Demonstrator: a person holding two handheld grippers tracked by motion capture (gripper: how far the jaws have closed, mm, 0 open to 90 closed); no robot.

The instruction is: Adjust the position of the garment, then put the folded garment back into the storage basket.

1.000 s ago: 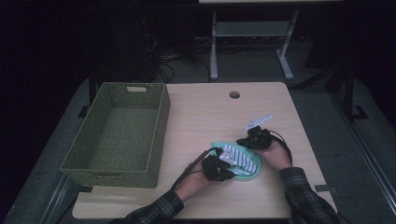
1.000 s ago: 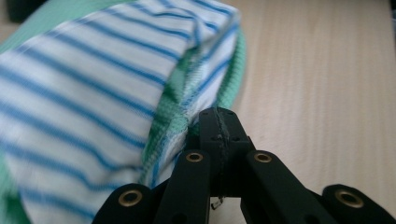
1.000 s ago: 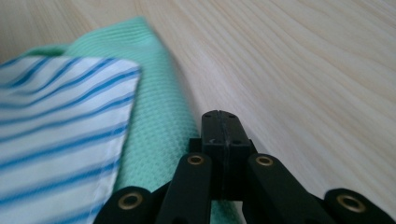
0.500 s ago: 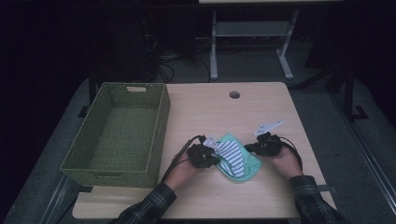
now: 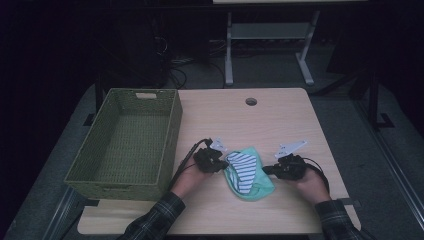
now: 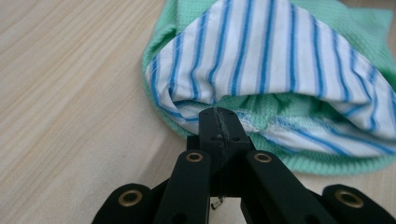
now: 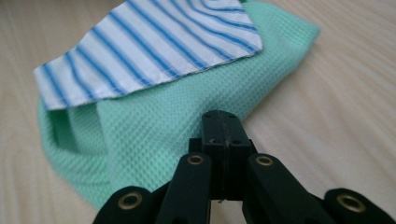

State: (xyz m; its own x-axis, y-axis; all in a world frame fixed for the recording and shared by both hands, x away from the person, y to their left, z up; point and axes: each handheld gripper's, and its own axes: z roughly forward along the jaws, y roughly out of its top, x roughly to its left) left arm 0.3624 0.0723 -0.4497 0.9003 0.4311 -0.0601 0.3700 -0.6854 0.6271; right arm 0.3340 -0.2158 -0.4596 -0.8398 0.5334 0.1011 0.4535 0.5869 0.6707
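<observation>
Two grippers sit at the near half of the wooden table (image 5: 280, 115), one on each side of a green cloth (image 5: 260, 186) folded with a blue-striped white cloth (image 5: 244, 167) on top. Left gripper (image 6: 219, 122): jaws fully closed, tips at the bundle's edge where striped fabric meets green; whether any fabric is pinched cannot be told. Right gripper (image 7: 221, 123): jaws pressed together, tips at the green cloth's edge, nothing visibly between them. Woven green basket (image 5: 172, 130) stands at the table's left, apart from the cloths.
</observation>
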